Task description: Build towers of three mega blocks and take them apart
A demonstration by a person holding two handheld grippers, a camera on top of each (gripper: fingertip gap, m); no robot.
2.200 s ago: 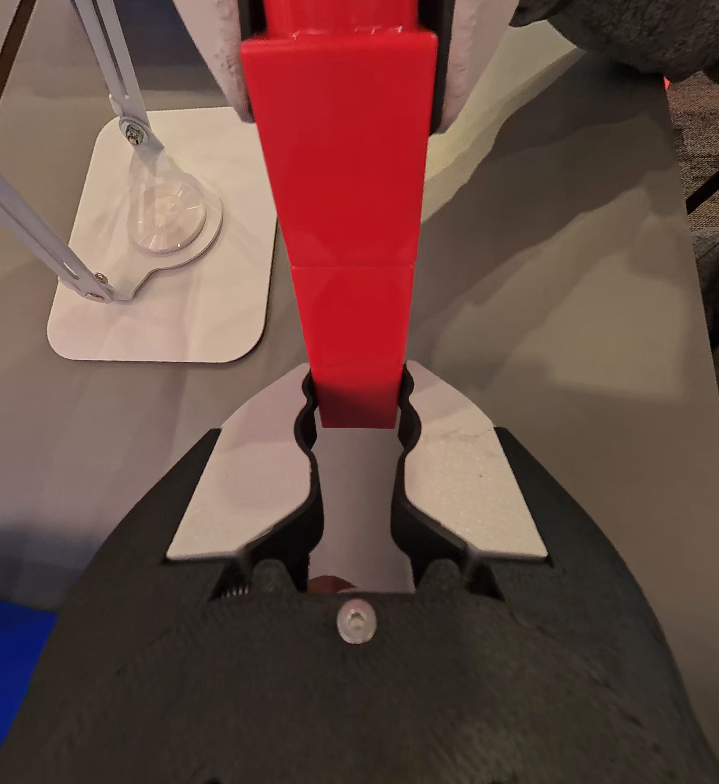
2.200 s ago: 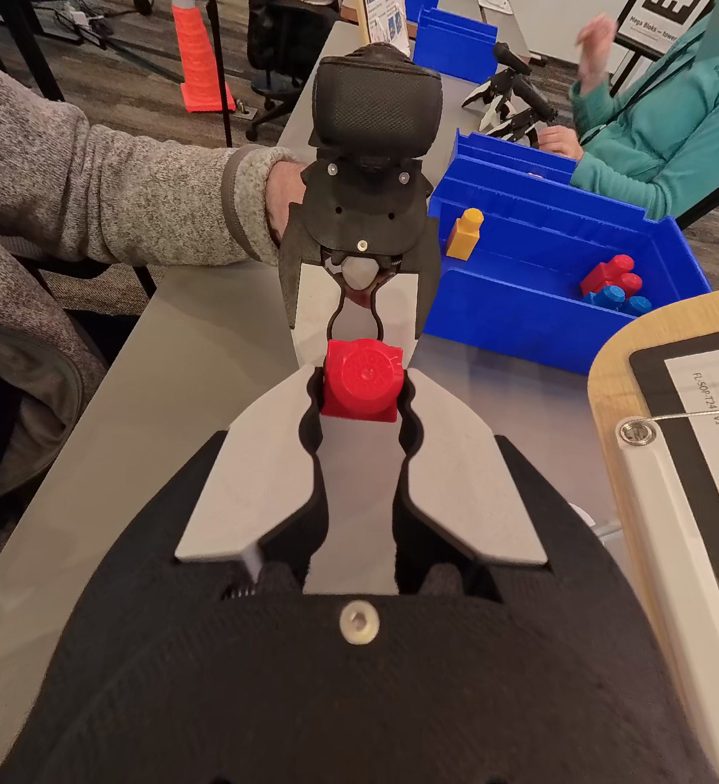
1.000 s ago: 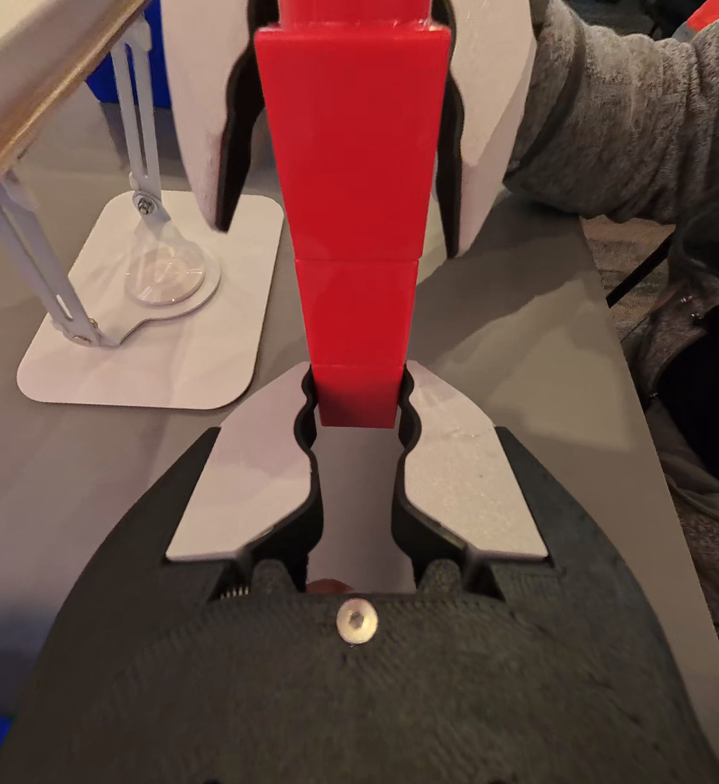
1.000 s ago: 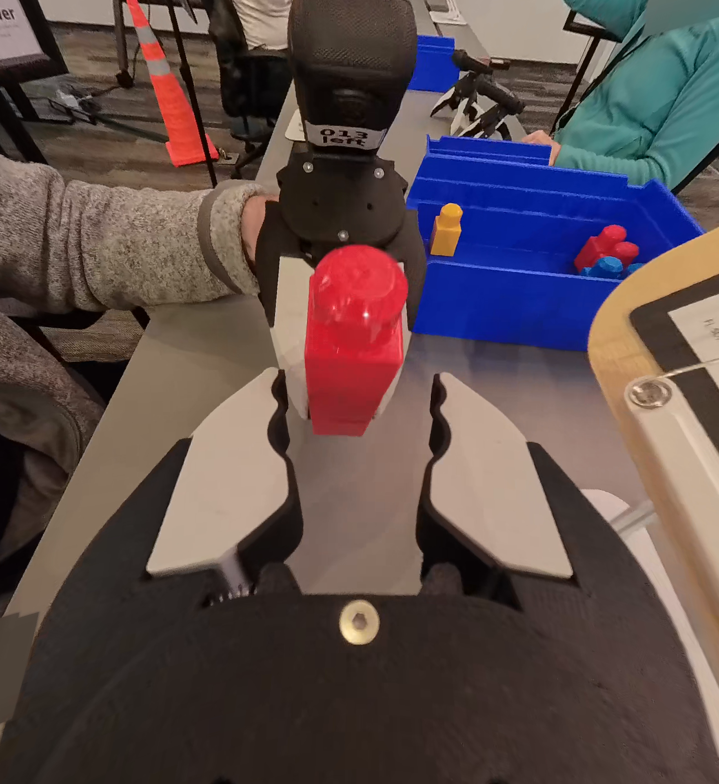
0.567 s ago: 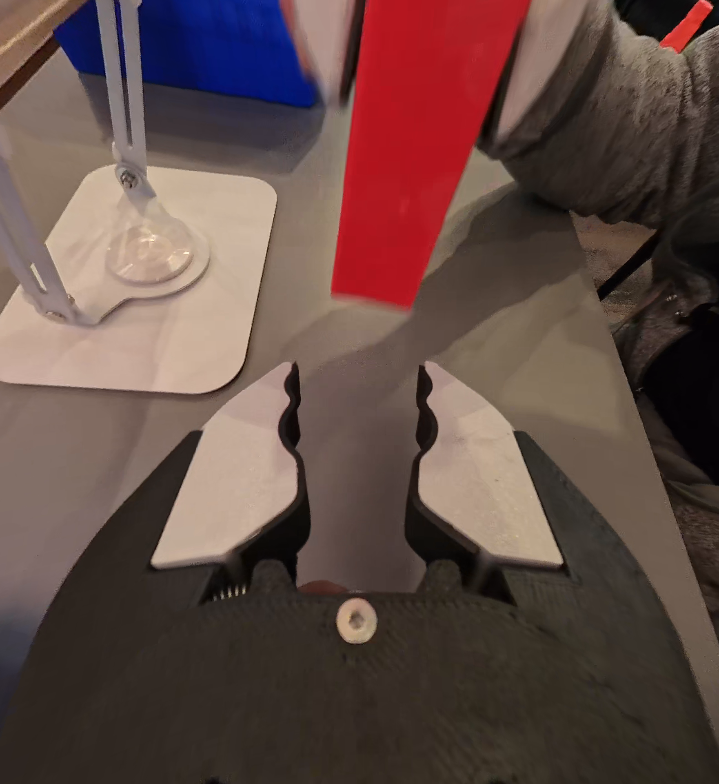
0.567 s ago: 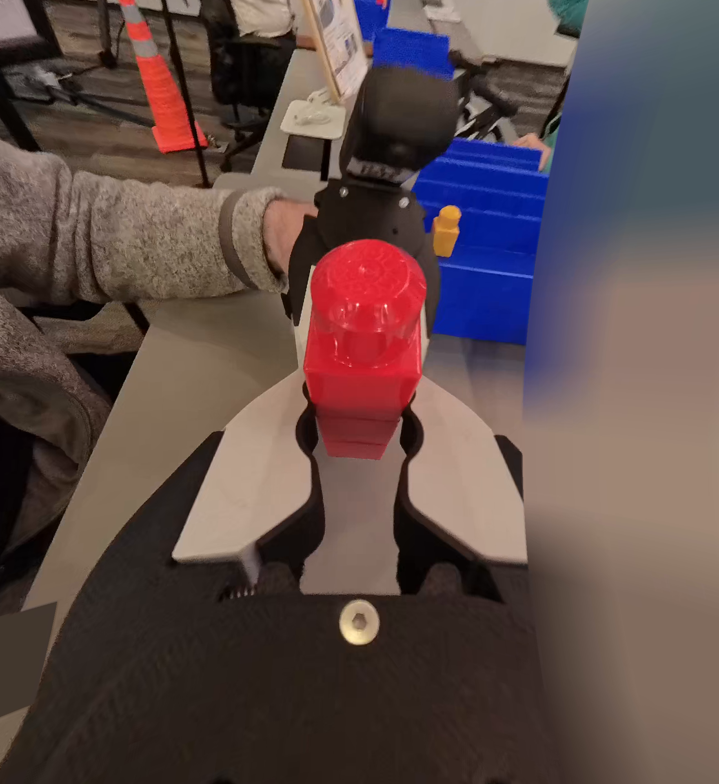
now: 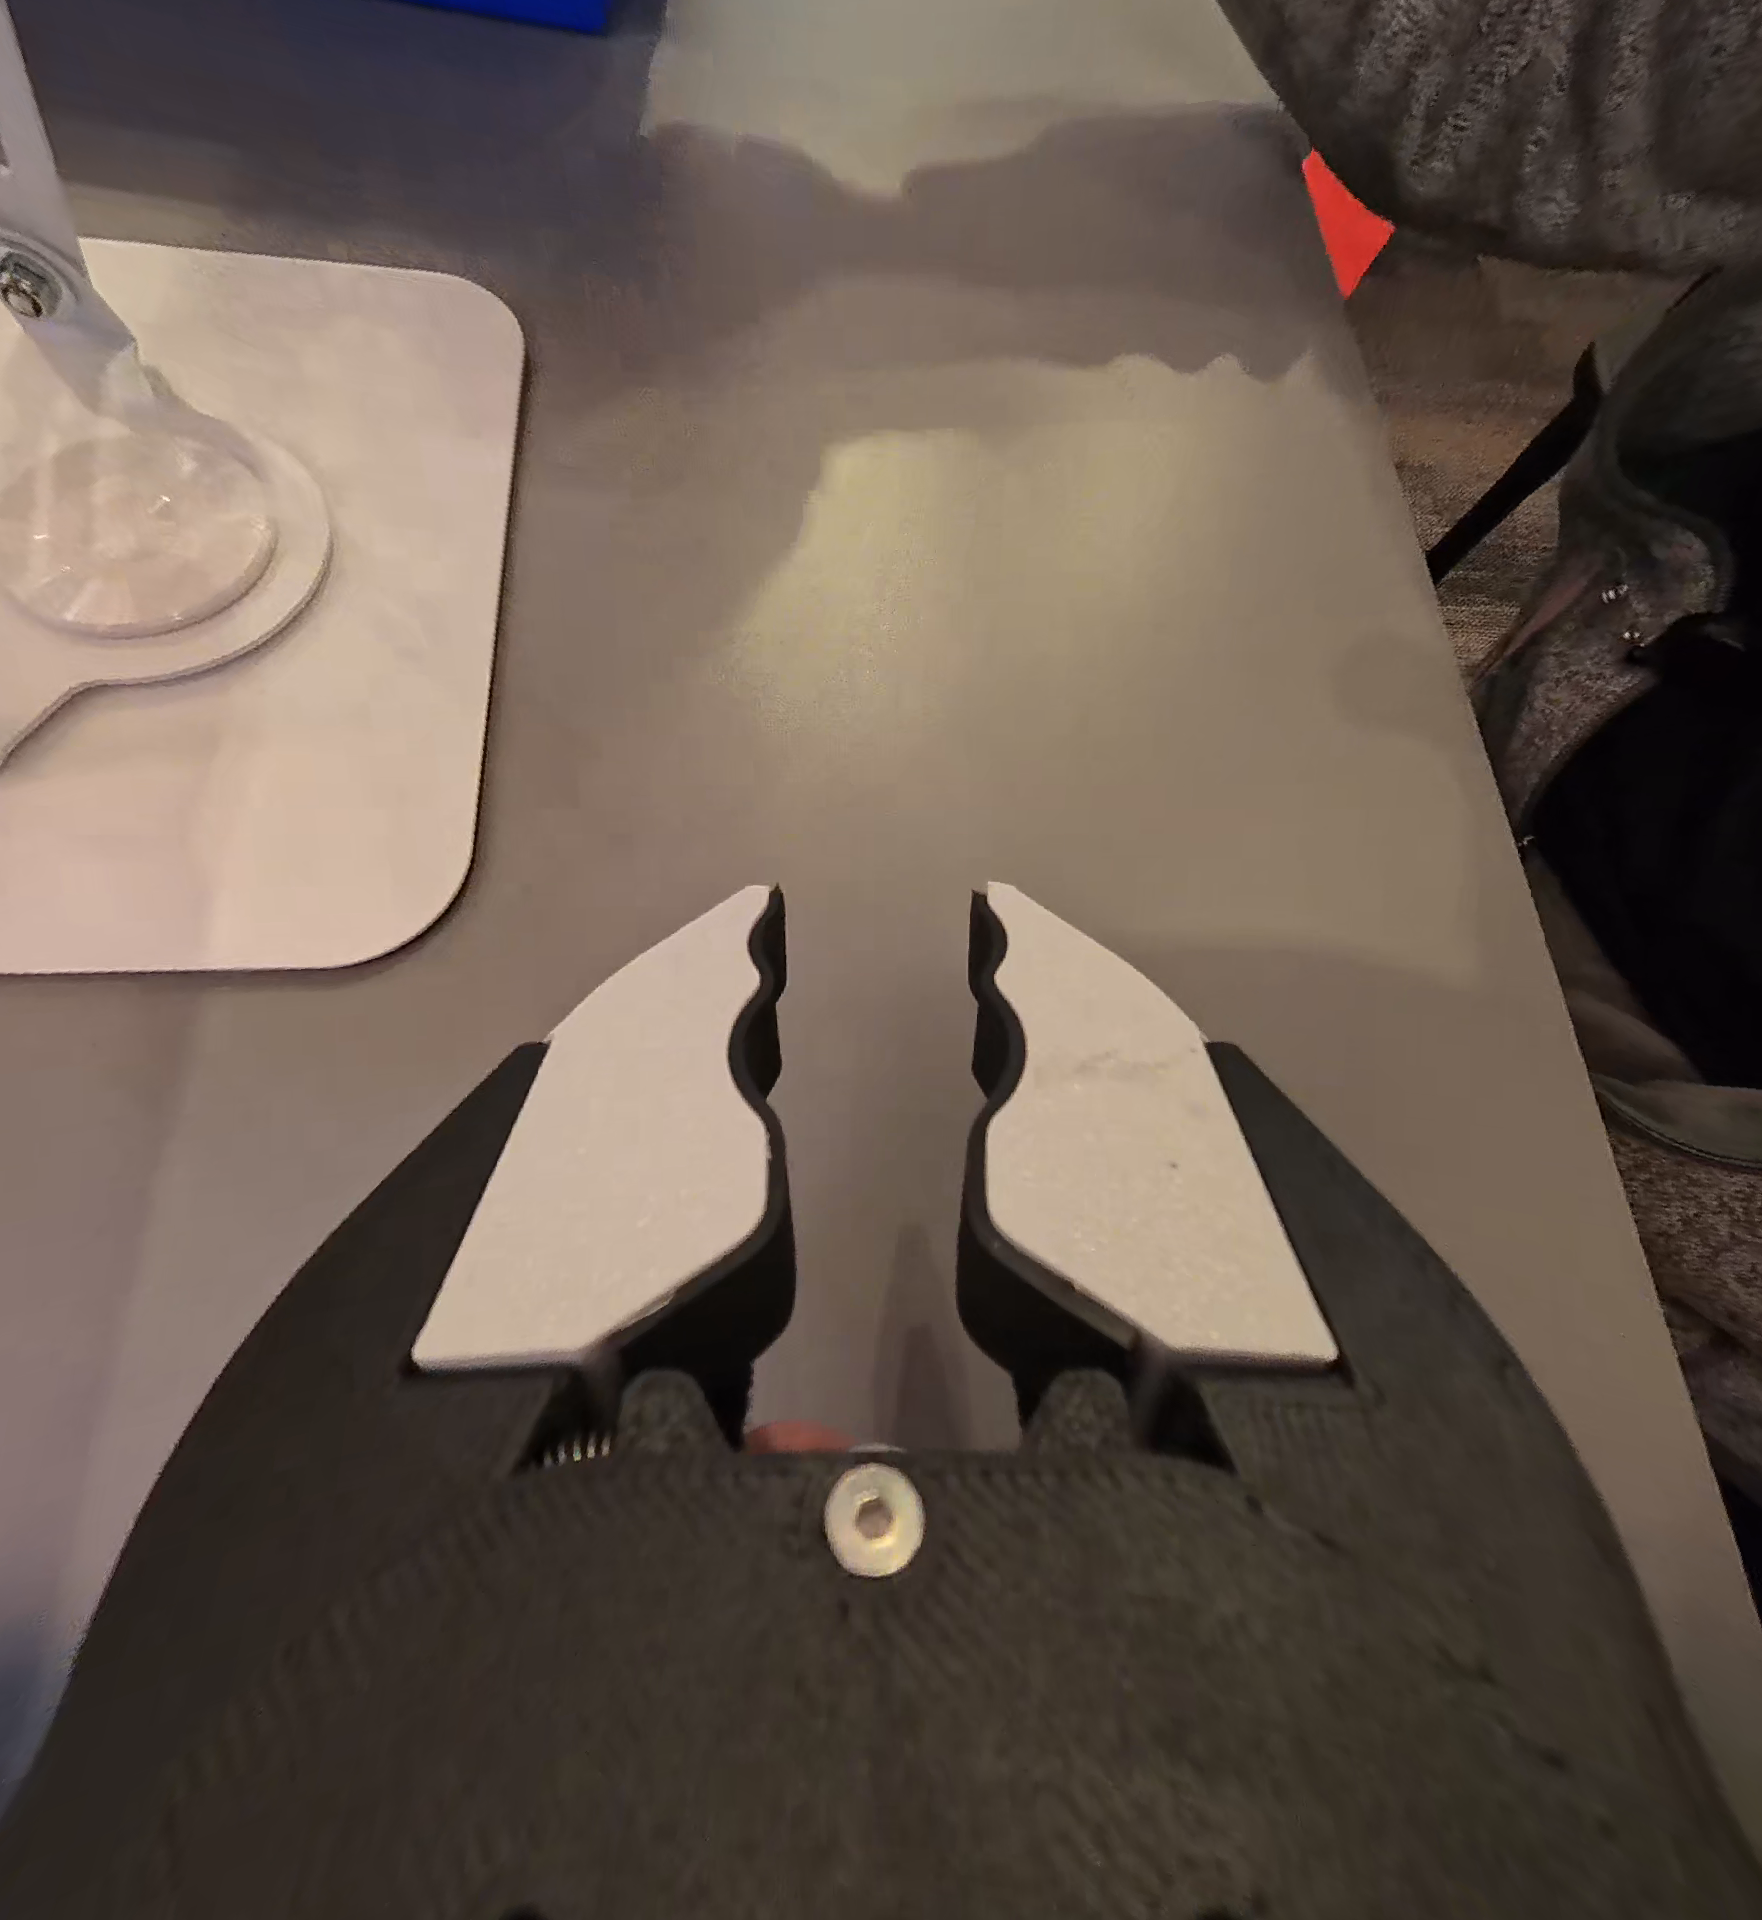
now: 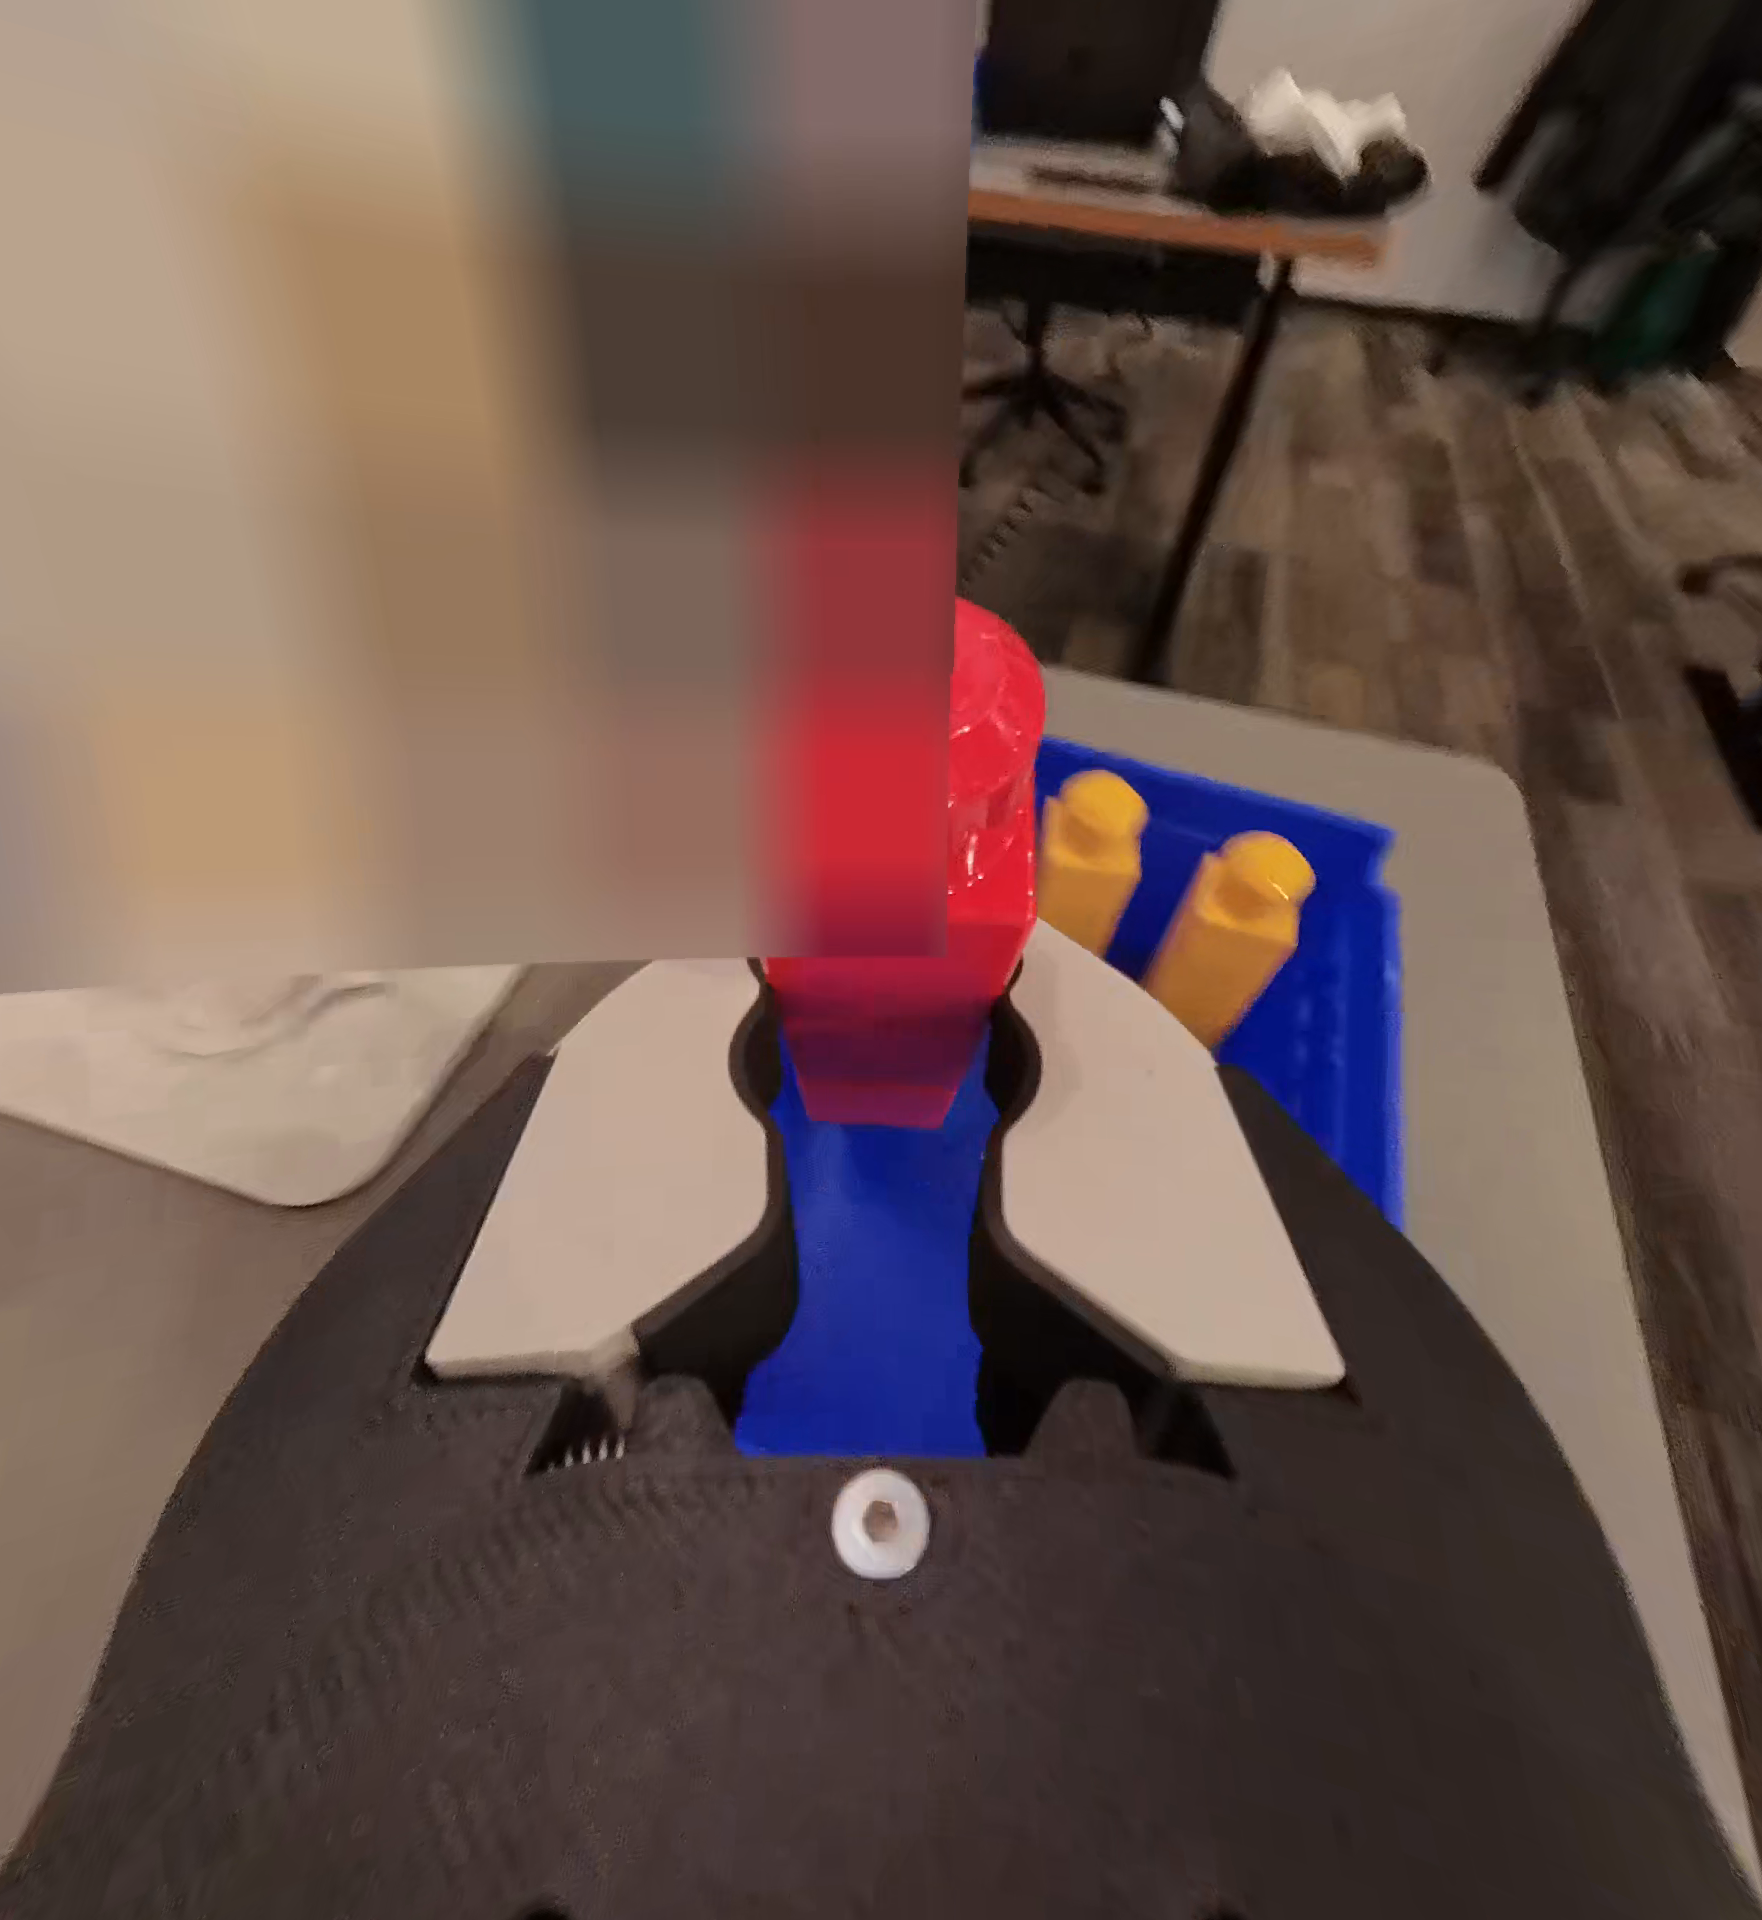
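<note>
In the right wrist view my right gripper (image 8: pixel 882 997) is shut on a red tower of stacked mega blocks (image 8: pixel 996 790). Both pads press the tower's lower part, and its round stud end points away from me. A blurred patch hides the tower's left side. The tower hangs over a blue bin (image 8: pixel 1313 1091). Two yellow towers (image 8: pixel 1090 862) (image 8: pixel 1230 935) stand in that bin just right of the red one. In the left wrist view my left gripper (image 7: pixel 875 914) is open and empty above the bare grey table (image 7: pixel 960 520).
A white stand base with a clear suction cup (image 7: pixel 233 727) sits left of my left gripper. A person's grey sleeve (image 7: pixel 1583 104) is at the table's right edge. The white base also shows in the right wrist view (image 8: pixel 233 1070). Chairs and another table stand beyond. Left tips to right tips: about 50 cm.
My left gripper let go of the red tower's bottom and drew back empty. My right gripper closed on the tower and carried it over the blue bin with the yellow towers.
</note>
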